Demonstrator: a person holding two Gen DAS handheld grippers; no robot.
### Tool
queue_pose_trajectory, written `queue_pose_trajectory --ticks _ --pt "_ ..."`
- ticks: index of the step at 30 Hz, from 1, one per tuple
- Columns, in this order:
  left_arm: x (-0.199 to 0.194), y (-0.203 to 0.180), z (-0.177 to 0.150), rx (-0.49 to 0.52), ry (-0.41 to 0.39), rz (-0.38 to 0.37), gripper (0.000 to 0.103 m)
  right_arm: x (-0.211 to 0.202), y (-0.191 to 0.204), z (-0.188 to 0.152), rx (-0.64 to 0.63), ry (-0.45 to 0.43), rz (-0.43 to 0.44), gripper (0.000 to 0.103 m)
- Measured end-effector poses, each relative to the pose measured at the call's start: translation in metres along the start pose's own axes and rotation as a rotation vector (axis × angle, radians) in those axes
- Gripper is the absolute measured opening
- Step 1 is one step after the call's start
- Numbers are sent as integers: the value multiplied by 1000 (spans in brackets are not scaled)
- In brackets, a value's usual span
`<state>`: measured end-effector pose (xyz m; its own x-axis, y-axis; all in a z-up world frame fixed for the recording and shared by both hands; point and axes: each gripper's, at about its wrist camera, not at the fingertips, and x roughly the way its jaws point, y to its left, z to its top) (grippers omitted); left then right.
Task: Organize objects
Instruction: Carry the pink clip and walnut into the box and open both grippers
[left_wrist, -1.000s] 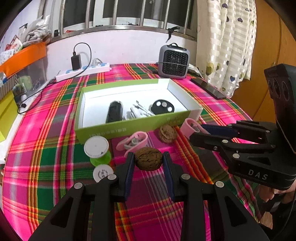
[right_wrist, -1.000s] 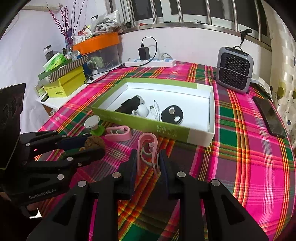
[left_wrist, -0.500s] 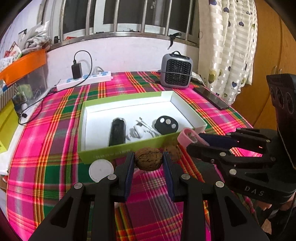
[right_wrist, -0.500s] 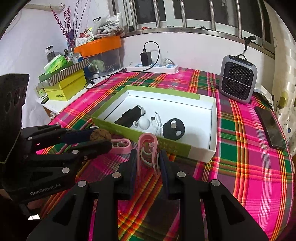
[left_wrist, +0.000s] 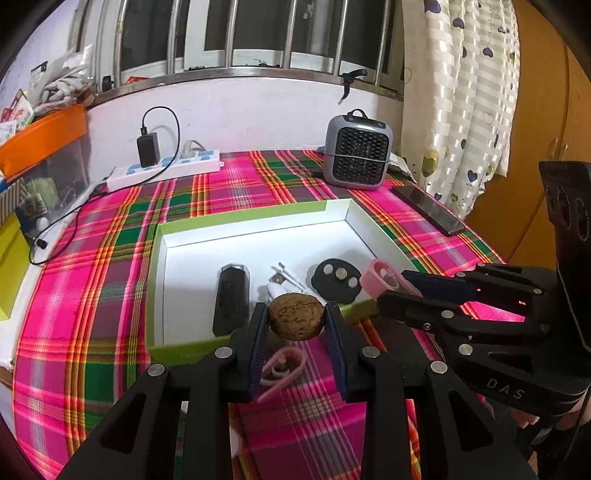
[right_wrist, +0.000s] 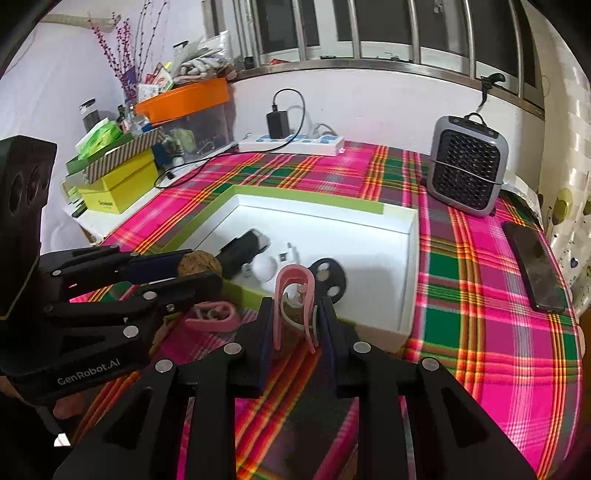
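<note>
My left gripper (left_wrist: 295, 322) is shut on a brown walnut (left_wrist: 294, 320), held just above the near wall of the green-edged white box (left_wrist: 255, 226). My right gripper (right_wrist: 295, 317) is shut on a pink clip (right_wrist: 294, 295), also over the box's near wall (right_wrist: 251, 293). In the left wrist view the right gripper (left_wrist: 388, 286) with the pink clip (left_wrist: 376, 280) sits at the right. In the right wrist view the left gripper (right_wrist: 210, 269) with the walnut (right_wrist: 197, 263) sits at the left. Another pink clip (left_wrist: 282, 367) (right_wrist: 214, 314) lies on the plaid cloth before the box. The box holds a black stick (left_wrist: 232, 297), a black disc (left_wrist: 336, 280) and small white parts (right_wrist: 266, 266).
At the back stand a grey heater (left_wrist: 357, 157) (right_wrist: 467, 168) and a white power strip (left_wrist: 166, 170) with a charger. A black phone (right_wrist: 533, 264) lies at the right edge. Boxes and an orange-lidded bin (right_wrist: 184, 107) crowd the left side table. A cable (left_wrist: 55, 236) trails over the cloth.
Both grippers have moved forward and a little up towards the box with their loads. The green spool and the second walnut have dropped out of the left wrist view.
</note>
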<state>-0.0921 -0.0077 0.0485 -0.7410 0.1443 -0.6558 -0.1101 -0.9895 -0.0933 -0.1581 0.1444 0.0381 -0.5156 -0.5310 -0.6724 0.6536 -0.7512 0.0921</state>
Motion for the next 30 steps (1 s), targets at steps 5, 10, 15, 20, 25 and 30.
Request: queue_pose_trajectory --ticks 5,10,15,20,25,30 --pt "15 -1 7 -4 16 3 29 7 -11 5 11 1 -14 24" --pt "26 -1 13 -5 25 7 29 15 -21 11 21 8 -22 24" --pt "38 -1 18 -6 37 10 29 24 -31 15 33 15 -30 24" --pt "49 -1 21 -13 50 4 29 32 -39 19 41 18 -40 24" --pt "58 1 21 -22 64 0 29 41 -45 20 55 27 -49 24" --pt "61 0 23 -10 56 7 29 48 -50 18 66 45 -59 24"
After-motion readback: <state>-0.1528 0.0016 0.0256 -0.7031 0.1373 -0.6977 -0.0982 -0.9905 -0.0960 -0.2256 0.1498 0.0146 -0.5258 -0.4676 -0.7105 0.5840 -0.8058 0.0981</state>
